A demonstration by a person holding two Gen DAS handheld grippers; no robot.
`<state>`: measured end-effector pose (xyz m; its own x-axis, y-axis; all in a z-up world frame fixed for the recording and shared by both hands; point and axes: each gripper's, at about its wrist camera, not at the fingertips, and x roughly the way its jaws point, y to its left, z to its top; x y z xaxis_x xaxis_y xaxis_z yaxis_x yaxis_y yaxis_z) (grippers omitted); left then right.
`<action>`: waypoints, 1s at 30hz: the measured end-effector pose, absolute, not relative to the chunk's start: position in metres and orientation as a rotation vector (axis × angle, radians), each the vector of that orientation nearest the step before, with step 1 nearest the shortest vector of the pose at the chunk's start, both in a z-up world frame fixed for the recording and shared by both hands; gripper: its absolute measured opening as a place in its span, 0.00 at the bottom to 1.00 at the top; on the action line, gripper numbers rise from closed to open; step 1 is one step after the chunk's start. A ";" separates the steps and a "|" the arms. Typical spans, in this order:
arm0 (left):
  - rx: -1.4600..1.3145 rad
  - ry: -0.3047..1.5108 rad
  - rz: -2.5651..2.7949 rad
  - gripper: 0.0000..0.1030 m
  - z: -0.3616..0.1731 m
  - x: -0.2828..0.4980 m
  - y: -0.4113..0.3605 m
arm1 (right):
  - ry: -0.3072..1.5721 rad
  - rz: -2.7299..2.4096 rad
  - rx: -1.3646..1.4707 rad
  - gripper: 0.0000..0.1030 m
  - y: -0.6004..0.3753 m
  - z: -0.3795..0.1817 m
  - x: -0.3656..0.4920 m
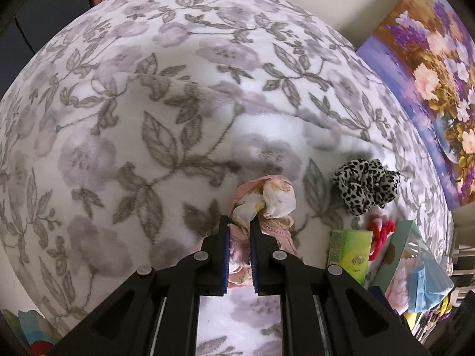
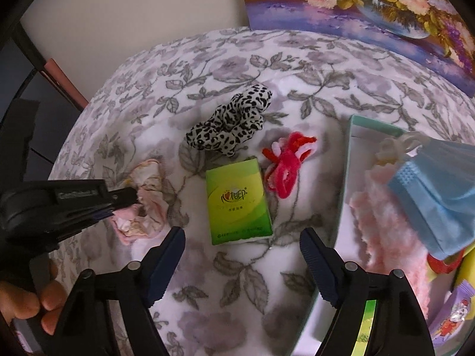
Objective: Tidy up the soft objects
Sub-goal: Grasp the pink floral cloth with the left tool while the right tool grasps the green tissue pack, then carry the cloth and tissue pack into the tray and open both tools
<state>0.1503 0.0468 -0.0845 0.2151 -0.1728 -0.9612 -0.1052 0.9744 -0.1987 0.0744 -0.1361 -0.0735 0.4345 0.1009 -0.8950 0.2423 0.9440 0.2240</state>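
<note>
Pink scrunchie (image 1: 262, 200), lower centre, is clamped by left gripper (image 1: 240, 231); right gripper (image 2: 242, 237) is spread, empty. Box (image 2: 356, 124) holds mask (image 2: 436, 190); leopard scrunchie (image 2: 228, 127), tissues (image 2: 237, 198) remain outside.

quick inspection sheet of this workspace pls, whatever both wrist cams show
surface: floral fleece blanket, rumpled
job's things: pink floral scrunchie in left gripper; leopard scrunchie, red-pink scrunchie, green tissue pack lying loose
clutter: teal box holding blue face mask and pink fluffy cloth
grippers: left gripper shut on pink floral scrunchie; right gripper open, empty
cables: nothing seen
surroundings: flower painting, plain wall
</note>
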 end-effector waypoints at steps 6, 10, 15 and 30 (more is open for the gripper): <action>-0.250 1.361 -0.048 0.12 -0.086 0.151 0.044 | 1.151 -0.111 0.333 0.75 -0.135 -0.087 0.086; -0.249 1.366 -0.051 0.12 -0.086 0.149 0.047 | 1.156 -0.121 0.309 0.71 -0.129 -0.091 0.094; -0.239 1.369 -0.048 0.12 -0.089 0.153 0.045 | 1.165 -0.159 0.207 0.66 -0.115 -0.095 0.101; -0.205 1.344 -0.059 0.12 -0.082 0.154 0.038 | 1.134 -0.157 0.231 0.50 -0.115 -0.083 0.091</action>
